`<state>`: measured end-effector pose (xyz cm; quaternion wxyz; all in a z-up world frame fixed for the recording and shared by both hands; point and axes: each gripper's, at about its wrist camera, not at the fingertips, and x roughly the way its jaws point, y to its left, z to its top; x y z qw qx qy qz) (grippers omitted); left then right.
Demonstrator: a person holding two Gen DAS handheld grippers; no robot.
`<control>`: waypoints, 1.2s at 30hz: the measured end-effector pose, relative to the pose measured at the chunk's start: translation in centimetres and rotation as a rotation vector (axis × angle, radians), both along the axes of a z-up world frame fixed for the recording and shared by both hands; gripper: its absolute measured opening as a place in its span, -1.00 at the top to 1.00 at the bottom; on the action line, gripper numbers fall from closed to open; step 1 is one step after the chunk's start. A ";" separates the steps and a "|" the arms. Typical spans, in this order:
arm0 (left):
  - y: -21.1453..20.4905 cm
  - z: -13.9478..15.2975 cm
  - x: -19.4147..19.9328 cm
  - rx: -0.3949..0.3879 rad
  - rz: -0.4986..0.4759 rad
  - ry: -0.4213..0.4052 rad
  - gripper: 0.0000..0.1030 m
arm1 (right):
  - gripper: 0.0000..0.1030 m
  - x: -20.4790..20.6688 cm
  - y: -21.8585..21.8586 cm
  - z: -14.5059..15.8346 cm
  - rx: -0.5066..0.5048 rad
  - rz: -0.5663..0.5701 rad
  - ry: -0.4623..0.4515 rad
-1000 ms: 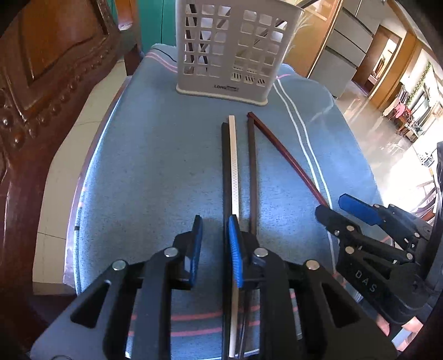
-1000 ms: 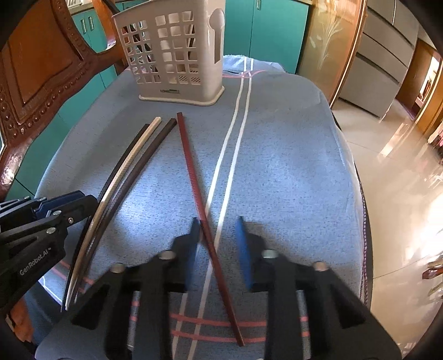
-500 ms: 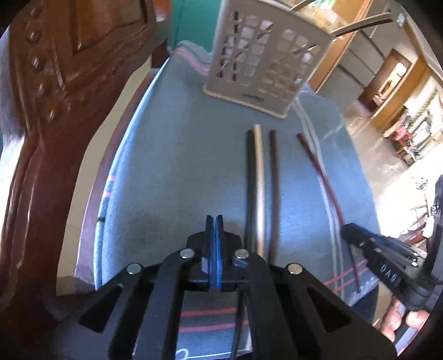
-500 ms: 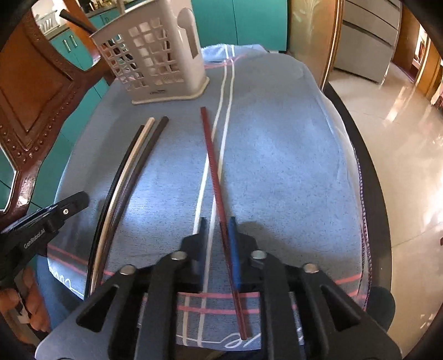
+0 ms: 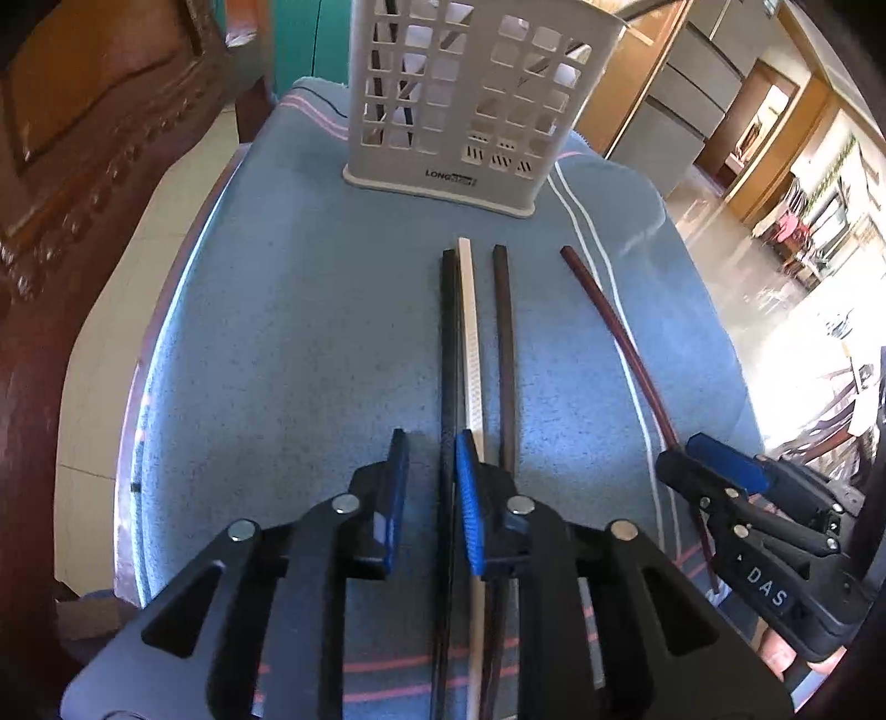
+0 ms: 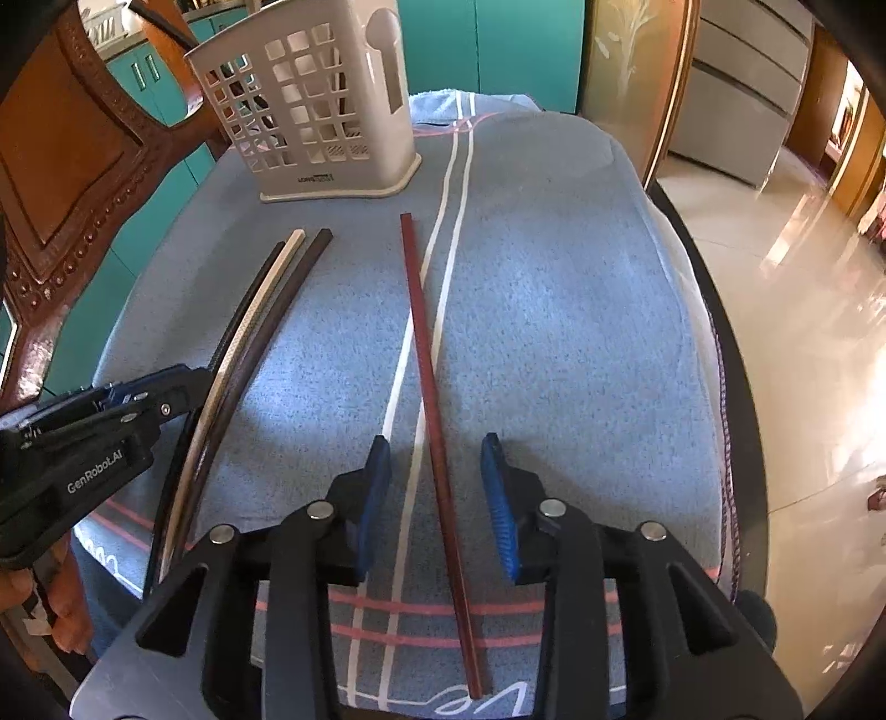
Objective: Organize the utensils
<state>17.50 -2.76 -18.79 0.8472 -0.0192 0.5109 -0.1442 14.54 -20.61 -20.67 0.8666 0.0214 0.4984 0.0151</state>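
Several chopsticks lie on the blue cloth. A black chopstick, a white one and a dark brown one lie side by side; a red-brown one lies apart to the right. My left gripper is open, its jaws straddling the black chopstick. My right gripper is open, its jaws either side of the red-brown chopstick. A white slotted utensil basket stands at the far end; it also shows in the right wrist view.
A carved wooden chair back rises at the left. The table edge drops to a tiled floor on the right. Teal cabinets stand behind the basket.
Half a second ago both grippers were shut, the right one around the red-brown chopstick. Now both are open, with the chopsticks lying on the cloth.
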 end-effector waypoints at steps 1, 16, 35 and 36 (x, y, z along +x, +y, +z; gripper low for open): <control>-0.2 0.0 0.2 0.012 -0.003 -0.004 0.61 | 0.33 0.3 0.2 0.0 -0.011 0.004 -0.002; -2.9 0.3 5.6 0.159 -0.022 -0.010 0.60 | 0.87 7.2 1.0 0.1 -0.030 0.103 0.017; 1.6 17.6 -1.5 -0.036 0.042 -0.433 0.87 | 0.88 -0.7 -3.1 21.7 0.153 0.143 -0.500; 1.9 19.0 -1.4 -0.047 0.044 -0.461 0.87 | 0.88 -0.5 -3.2 23.0 0.168 0.145 -0.526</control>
